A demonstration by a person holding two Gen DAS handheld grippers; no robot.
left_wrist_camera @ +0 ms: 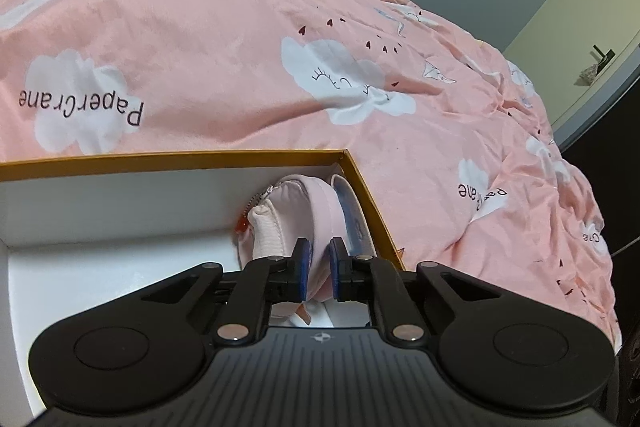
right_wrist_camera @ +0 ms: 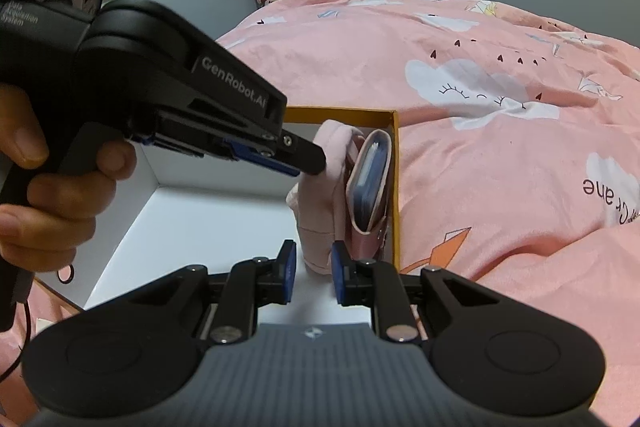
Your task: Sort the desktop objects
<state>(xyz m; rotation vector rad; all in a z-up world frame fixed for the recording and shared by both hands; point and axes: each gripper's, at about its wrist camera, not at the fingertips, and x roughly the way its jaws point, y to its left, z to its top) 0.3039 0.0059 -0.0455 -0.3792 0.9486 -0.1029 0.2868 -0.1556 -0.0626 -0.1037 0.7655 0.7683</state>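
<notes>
I have both grippers working at the right-hand corner of the box (left_wrist_camera: 172,163) — white inside, mustard-yellow rim — which sits on the bed over a pink quilt (left_wrist_camera: 224,39) printed with clouds.

Through the left wrist camera, my left gripper (left_wrist_camera: 318,261) has its blue-padded fingers drawn in close on the rounded edge of the pink pouch (left_wrist_camera: 296,211), which fills the narrow gap between the pads, so I read that as a pinch. The pouch stands on edge inside the box, leaning into the corner, with a bead chain and a small orange charm at its zipper end. Just beside it, against the box's right wall, stands a slim pink case (left_wrist_camera: 352,211) with a blue face.

Through the right wrist camera, my right gripper (right_wrist_camera: 312,269) has its fingers nearly together just at the pouch's lower end; I cannot tell whether the pads actually press on it. The left gripper shows here from the side, held in a hand (right_wrist_camera: 48,195), its tip on the pouch — the pink case (right_wrist_camera: 370,183) stands upright between the pouch and the wall.
</notes>
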